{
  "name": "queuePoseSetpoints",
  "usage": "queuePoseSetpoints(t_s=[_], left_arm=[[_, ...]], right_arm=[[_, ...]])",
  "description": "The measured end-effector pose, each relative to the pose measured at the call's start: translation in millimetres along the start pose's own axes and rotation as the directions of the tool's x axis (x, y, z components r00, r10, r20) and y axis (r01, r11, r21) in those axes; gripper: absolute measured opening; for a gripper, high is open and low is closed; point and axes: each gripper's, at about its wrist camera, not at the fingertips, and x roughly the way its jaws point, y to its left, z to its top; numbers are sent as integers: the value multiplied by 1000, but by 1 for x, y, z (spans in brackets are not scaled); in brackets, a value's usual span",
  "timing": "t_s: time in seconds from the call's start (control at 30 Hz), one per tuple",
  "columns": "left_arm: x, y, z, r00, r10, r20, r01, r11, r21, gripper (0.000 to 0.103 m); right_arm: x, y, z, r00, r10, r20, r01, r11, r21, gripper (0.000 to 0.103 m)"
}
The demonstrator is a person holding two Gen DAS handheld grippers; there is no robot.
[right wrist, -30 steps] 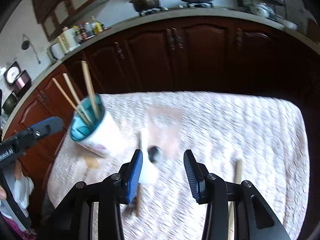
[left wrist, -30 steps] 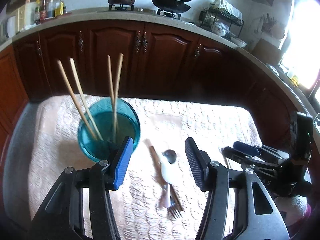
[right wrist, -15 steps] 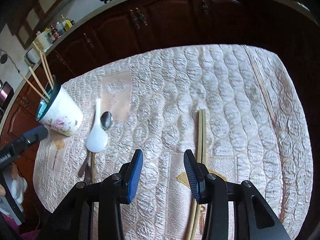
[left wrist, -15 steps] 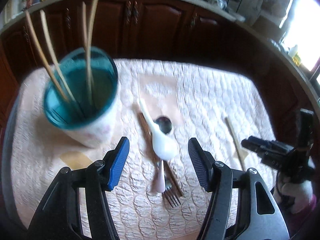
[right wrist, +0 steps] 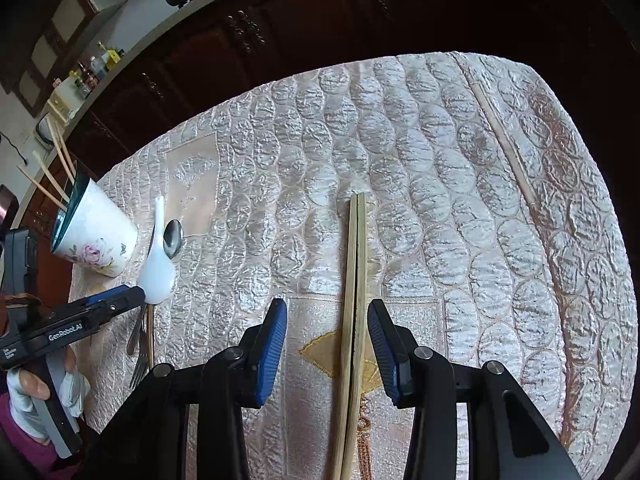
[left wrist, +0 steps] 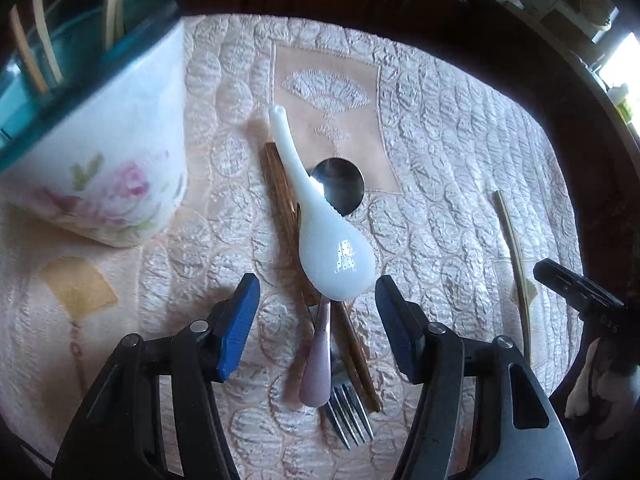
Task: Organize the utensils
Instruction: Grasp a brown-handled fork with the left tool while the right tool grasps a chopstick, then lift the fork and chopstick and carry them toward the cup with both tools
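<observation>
Dropped lower and closer over the utensil pile than half a second ago, left gripper with jaws wide, blue pads either side of the white ceramic spoon, gripping nothing. At ten o'clock from that spoon: floral cup with a teal inside, holding bamboo chopsticks that lean against its rim. Under the white spoon, crossing: wooden-handled fork, pink-handled metal spoon with its bowl at one o'clock. Farther right, at three o'clock, a loose pair of chopsticks flat on the quilted cloth. Right gripper now nearer the cloth too, jaws wide, straddling that pair without touching. One more single chopstick at two o'clock, well apart.
</observation>
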Motion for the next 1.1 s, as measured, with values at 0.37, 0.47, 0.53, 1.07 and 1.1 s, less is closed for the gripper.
queuePoseSetpoints(t_s=[0.37, 0.47, 0.53, 1.07, 1.1], left_arm=[[13, 5, 8, 999, -22, -35, 20, 999, -45, 15], [6, 9, 4, 999, -26, -33, 25, 999, -37, 14], [1, 13, 1, 999, -34, -30, 33, 999, -34, 12], [-27, 36, -19, 997, -61, -53, 60, 998, -14, 11], [-29, 38, -21, 996, -64, -58, 64, 998, -12, 11]], right_arm=[[23, -26, 15, 999, -42, -2, 42, 998, 43, 22], [34, -29, 19, 998, -56, -16, 56, 998, 23, 19], [35, -28, 22, 998, -64, -13, 64, 998, 16, 18], [1, -62, 20, 999, -46, 5, 45, 997, 60, 6], [-8, -59, 16, 1000, -27, 13, 26, 998, 64, 6]])
